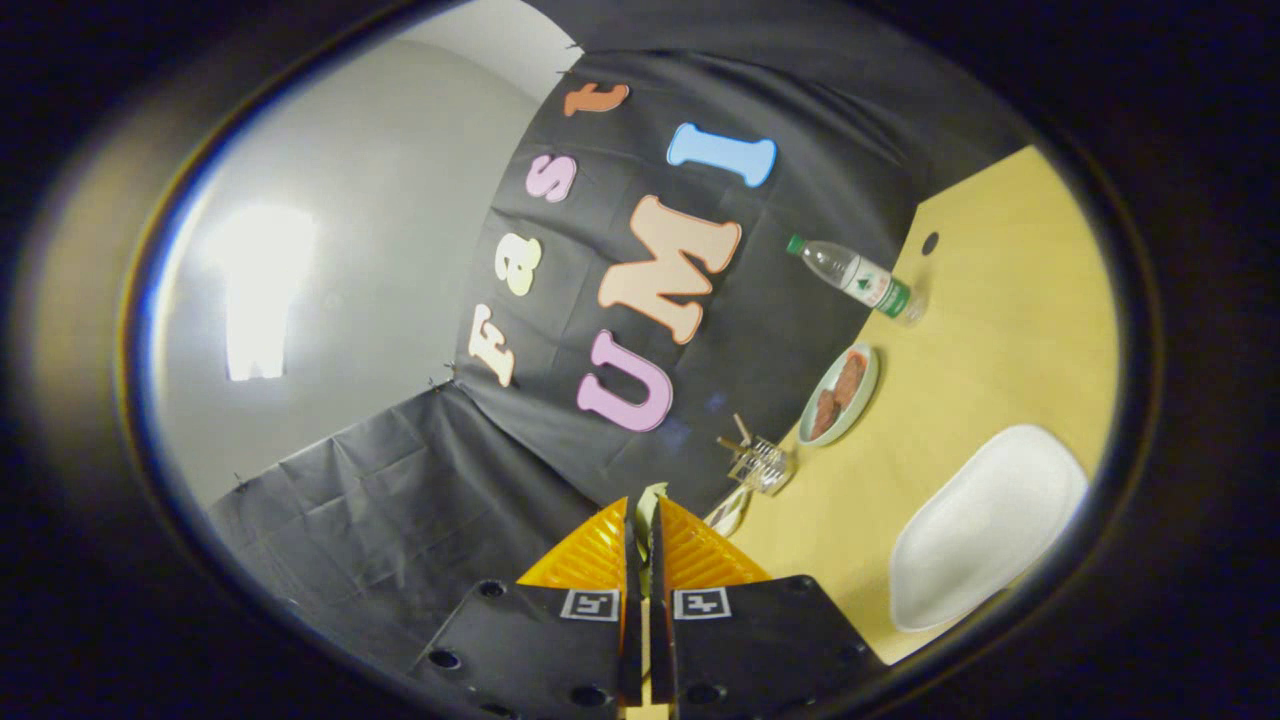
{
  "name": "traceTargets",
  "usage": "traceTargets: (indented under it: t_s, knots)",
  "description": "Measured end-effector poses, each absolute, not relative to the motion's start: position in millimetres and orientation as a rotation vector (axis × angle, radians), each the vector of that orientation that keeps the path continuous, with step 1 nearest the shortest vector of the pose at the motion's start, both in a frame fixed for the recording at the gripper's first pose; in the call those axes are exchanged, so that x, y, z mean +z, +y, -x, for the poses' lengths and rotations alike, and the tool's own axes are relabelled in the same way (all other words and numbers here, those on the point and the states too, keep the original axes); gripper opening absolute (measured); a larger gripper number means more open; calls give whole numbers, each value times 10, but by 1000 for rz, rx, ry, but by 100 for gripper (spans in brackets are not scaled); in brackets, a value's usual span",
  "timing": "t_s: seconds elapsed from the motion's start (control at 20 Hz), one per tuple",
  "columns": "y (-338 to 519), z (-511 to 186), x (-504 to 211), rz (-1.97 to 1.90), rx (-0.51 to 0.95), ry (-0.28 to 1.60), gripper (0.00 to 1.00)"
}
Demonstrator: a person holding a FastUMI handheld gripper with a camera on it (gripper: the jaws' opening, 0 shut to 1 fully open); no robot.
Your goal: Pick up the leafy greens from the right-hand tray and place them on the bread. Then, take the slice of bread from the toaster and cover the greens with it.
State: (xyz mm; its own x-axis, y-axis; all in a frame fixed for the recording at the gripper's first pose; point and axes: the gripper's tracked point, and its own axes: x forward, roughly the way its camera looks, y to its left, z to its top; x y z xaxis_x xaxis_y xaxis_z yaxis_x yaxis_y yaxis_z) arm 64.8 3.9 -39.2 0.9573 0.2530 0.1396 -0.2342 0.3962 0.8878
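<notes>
Gripper [643,520] — fingers nearly closed, pinching a pale green leafy piece [648,503] between their tips, lifted clear of the yellow wooden table [1000,300]; empty white oval tray [985,525] lies well apart.

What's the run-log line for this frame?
gripper: jaws shut on leafy greens | lifted, tilted | white tray bare | patties plate, bottle on table

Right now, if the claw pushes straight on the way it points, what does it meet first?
Probably the black cloth wall; depth is unclear. The claw, nearly shut on a pale green scrap, likely the leafy greens, points over the table's edge.
</notes>
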Motion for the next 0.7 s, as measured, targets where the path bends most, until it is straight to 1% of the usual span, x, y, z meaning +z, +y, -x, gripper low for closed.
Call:
traceTargets:
  t_s: [0.25,0.4,0.7]
  knots:
    - [602,-754,-464,-1161,350,87,6]
    - [857,-837,-558,-1178,343,113,6]
    - [1486,-1005,-999,-1217,340,248,6]
